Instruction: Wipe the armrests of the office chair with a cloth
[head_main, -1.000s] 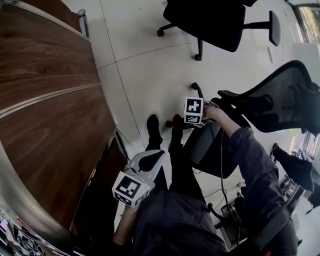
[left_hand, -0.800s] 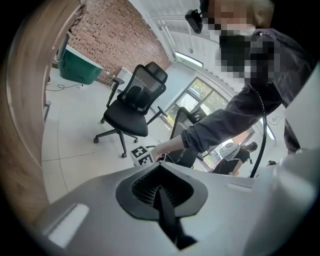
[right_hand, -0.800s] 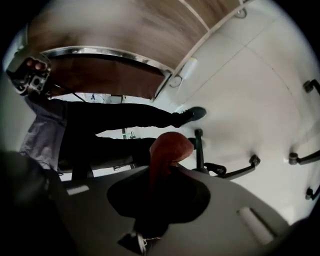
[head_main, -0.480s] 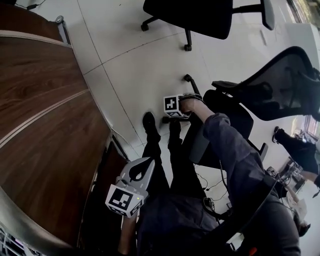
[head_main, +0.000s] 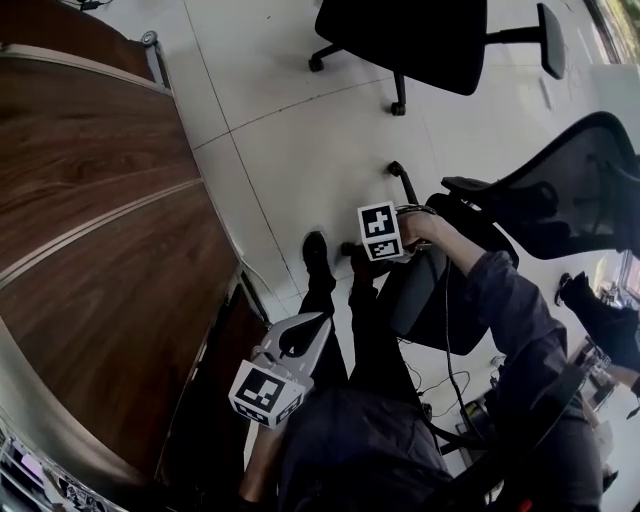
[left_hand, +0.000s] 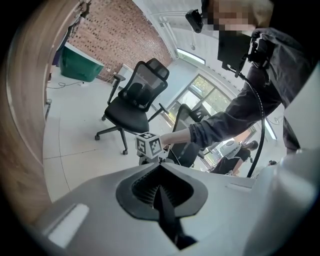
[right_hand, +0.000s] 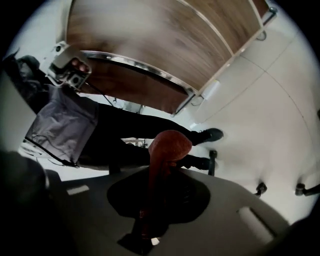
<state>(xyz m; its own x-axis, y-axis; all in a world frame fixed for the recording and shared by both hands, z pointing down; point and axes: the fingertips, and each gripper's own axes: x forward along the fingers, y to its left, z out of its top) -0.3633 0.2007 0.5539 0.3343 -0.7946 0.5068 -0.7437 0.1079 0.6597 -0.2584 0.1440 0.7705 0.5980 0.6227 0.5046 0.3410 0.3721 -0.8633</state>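
**White-tiled office: cloth pinched, not yet on an armrest**

White floor tiles (head_main: 290, 150) fill the middle of the room, with a long wooden desk (head_main: 100, 200) down one side and the office chair (head_main: 560, 190) on the other. The person stands between them.

The right gripper (right_hand: 161, 172) has its jaws clamped on a reddish-brown cloth (right_hand: 169, 145). A rounded wad of it bulges out past the tips, probably so soft fabric rather than hard plastic meets the chair. In the right gripper view only floor, desk edge and the person's legs lie beyond the cloth, so it seems to hang in the air rather than press on anything. From the head view this gripper is held out near the front of the seat. The nearer armrest (head_main: 480, 190) lies a little further off, toward the mesh back.

The left gripper (left_hand: 161, 192) is pressed together on nothing and held low by the person's hip, close to the desk, likely just parked out of the way.

Room to move looks good on the floor side. The desk edge crowds the left side. A second chair (head_main: 410, 40) stands well apart across the tiles. The chair's wheeled base and the person's shoes (head_main: 316, 250) sit close together below the working hand.
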